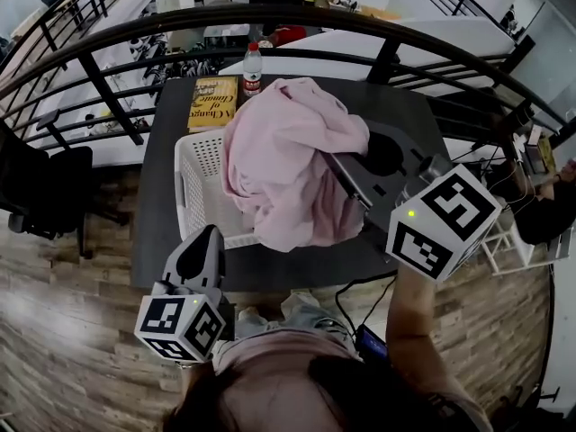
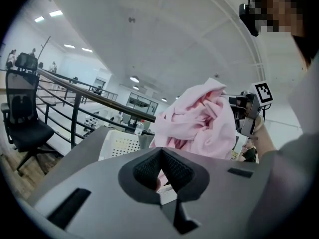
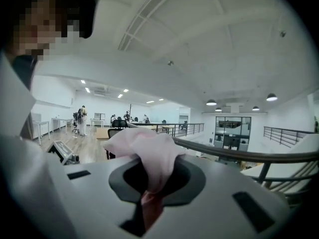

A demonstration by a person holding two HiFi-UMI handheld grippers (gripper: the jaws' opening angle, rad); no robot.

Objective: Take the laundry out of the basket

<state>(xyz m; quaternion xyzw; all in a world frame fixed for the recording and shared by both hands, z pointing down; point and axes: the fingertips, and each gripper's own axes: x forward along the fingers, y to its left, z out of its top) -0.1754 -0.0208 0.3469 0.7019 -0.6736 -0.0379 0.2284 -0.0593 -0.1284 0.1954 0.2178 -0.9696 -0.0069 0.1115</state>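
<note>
A big pink garment [image 1: 288, 160] hangs in the air over the white perforated laundry basket [image 1: 202, 183], its lower folds draping over the basket's right side. My right gripper [image 1: 346, 171] is shut on the cloth's right edge. In the right gripper view a fold of the garment [image 3: 144, 148] is pinched between the jaws of the right gripper [image 3: 149, 195]. My left gripper [image 1: 210, 234] hovers at the table's front edge, before the basket, apart from the cloth. In its own view the left gripper [image 2: 160, 153] is shut and empty. Beyond it are the garment [image 2: 199, 123] and the basket [image 2: 119, 143].
The basket stands on a dark table [image 1: 162, 223]. At the table's far edge are a water bottle [image 1: 252, 68] and a yellow book [image 1: 213, 102]. A black railing [image 1: 270, 21] curves behind the table. A black office chair [image 1: 45, 187] stands to the left on the wooden floor.
</note>
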